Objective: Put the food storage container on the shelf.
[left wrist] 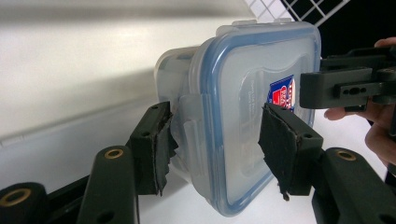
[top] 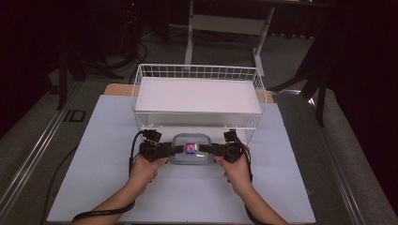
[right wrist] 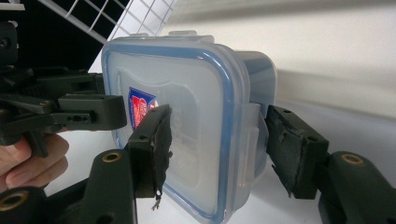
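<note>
My left gripper (left wrist: 219, 140) and right gripper (right wrist: 217, 149) each pinch an end of the lidded food box (top: 190, 149), one jaw on the lid, one under. Box sits before the wire rack (top: 141, 86). Grip secured; shelving it appears outstanding.

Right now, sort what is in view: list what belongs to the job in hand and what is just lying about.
In the job:
- clear plastic food box with blue-rimmed snap lid
- left tongs, clamped on its side
- right tongs, clamped on the opposite side

Lying about:
- white wire shelf rack
- pale blue table mat
</note>
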Demonstrator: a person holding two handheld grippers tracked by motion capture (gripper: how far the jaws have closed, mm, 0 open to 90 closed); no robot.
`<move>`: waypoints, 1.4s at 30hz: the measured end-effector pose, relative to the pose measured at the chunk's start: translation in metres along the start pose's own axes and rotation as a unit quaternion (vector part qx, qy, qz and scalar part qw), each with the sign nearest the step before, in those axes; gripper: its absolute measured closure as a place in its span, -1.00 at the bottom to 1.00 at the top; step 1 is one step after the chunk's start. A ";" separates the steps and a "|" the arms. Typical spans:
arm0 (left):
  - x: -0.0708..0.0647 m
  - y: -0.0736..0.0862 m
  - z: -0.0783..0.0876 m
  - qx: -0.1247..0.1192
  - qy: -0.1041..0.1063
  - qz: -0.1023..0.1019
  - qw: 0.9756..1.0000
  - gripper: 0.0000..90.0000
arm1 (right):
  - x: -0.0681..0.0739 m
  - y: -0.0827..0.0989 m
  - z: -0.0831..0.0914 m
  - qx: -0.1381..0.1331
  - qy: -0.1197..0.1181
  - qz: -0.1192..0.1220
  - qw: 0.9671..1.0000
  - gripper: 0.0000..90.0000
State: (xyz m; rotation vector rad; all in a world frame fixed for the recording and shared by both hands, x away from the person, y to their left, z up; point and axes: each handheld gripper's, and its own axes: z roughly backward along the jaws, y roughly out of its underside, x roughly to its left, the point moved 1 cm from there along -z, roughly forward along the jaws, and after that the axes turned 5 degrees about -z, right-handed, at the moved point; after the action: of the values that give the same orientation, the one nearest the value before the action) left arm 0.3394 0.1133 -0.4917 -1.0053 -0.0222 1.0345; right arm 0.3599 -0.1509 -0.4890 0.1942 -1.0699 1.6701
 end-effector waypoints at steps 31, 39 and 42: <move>0.031 -0.009 -0.032 0.004 -0.011 -0.019 1.000 0.00 | -0.027 -0.015 -0.030 -0.026 0.012 -0.006 1.000 -0.07; 0.033 -0.013 -0.033 -0.005 -0.006 -0.014 1.000 0.01 | -0.027 -0.022 -0.030 -0.029 0.016 -0.009 0.999 -0.07; 0.033 -0.015 -0.033 -0.011 -0.008 -0.022 1.000 0.01 | -0.027 -0.023 -0.030 -0.030 0.013 -0.017 0.999 -0.07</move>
State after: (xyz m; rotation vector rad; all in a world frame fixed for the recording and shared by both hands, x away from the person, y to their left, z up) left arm 0.3828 0.1125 -0.5145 -1.0118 -0.0675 1.0039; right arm 0.4012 -0.1482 -0.5101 0.1499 -1.0903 1.6047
